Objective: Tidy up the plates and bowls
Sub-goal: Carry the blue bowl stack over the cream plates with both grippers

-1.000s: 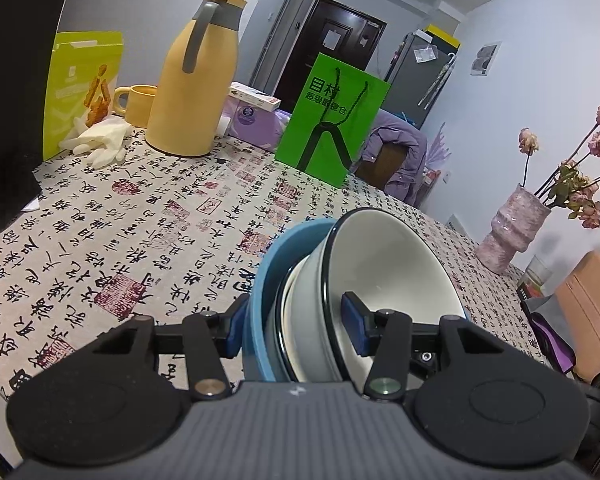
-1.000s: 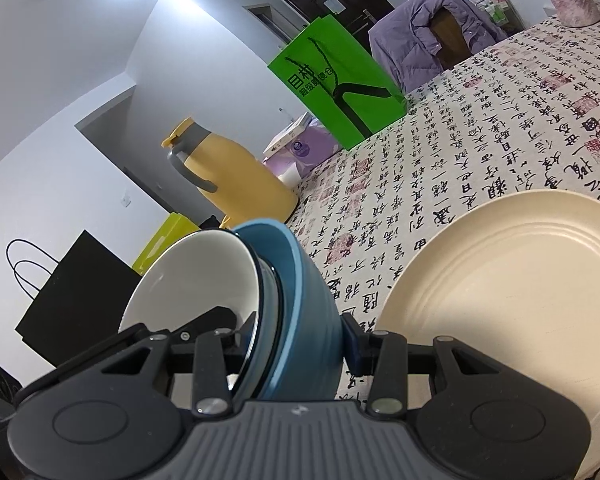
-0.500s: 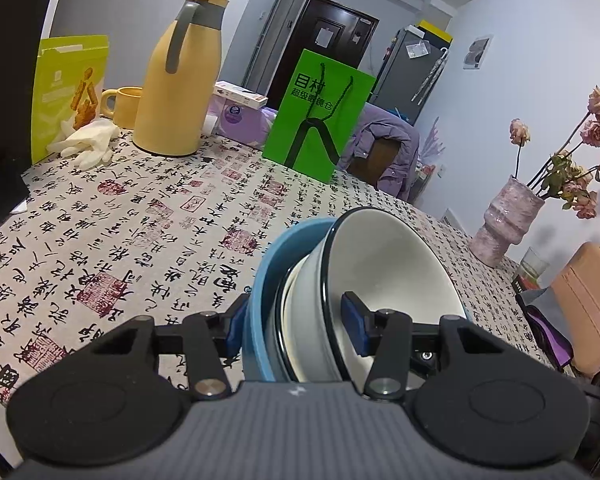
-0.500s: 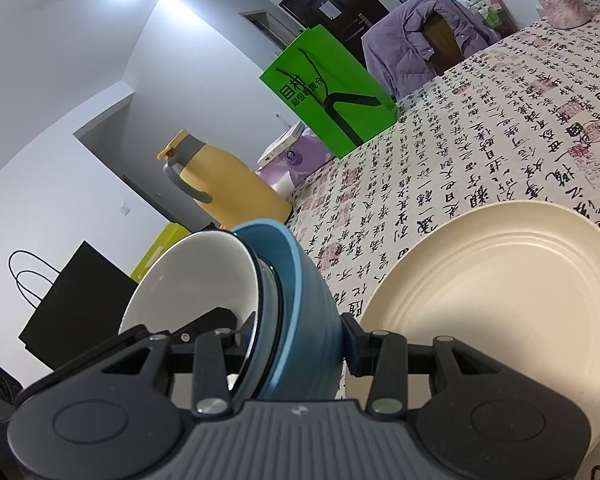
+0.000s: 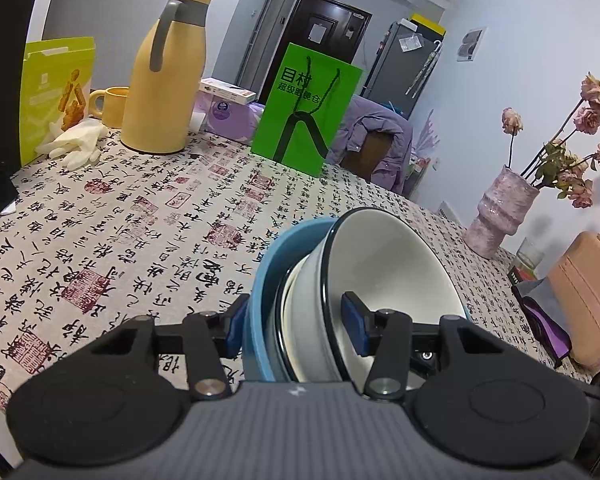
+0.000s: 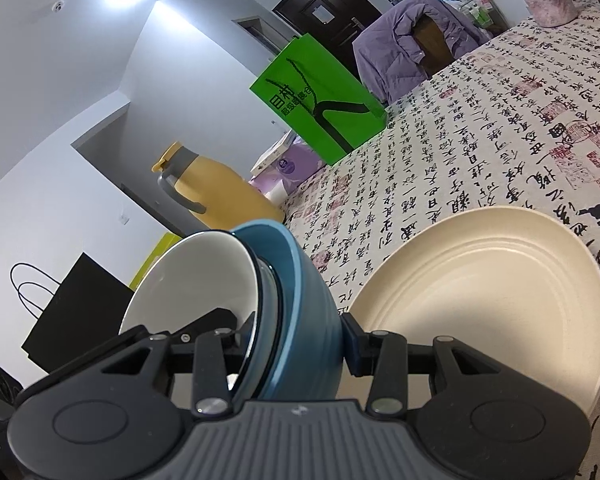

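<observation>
Both our jaw pairs are clenched on one nest of bowls: the left gripper pinches the near rim with one pad outside the blue bowl and one inside the white bowl, and the right gripper clamps the same stack from its other side. We hold the nest tilted on edge above the calligraphy tablecloth.

Only our right view shows the cream plate lying on the cloth just right of the stack, and a black bag at far left. Only our left view shows the pink vase of dried roses far right, the white gloves and yellow mug by the yellow jug.

Against a second ago, the jug and green bag sit further right in our left view, the plate lower in our right view; our grips are unchanged.
</observation>
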Motion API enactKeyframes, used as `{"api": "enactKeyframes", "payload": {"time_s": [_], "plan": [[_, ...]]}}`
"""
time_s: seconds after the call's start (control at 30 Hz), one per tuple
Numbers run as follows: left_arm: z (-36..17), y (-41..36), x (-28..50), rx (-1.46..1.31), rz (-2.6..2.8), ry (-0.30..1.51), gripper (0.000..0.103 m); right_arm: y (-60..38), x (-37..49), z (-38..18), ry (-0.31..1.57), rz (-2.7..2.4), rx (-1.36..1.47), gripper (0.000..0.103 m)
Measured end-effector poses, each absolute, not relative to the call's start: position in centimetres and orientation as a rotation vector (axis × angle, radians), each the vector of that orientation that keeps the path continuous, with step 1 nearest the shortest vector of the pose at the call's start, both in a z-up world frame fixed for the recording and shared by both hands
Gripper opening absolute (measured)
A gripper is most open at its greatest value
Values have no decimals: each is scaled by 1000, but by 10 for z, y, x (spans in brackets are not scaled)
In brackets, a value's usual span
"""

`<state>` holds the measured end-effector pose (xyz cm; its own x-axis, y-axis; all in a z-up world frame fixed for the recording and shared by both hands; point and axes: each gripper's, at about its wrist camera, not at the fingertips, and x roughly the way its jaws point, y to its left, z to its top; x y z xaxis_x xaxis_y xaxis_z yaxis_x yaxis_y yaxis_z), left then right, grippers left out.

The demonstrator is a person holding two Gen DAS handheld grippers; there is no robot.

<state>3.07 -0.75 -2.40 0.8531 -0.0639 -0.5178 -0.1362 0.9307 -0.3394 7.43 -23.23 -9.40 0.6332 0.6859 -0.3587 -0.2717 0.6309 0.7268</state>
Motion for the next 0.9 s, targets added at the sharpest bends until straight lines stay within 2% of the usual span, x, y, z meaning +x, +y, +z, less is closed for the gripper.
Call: {"api": "enactKeyframes", "payload": {"time_s": [0.9], "plan": [[-36, -52, 54, -343, -7, 600, 49, -275, 81, -112, 680, 534, 740, 40]]}}
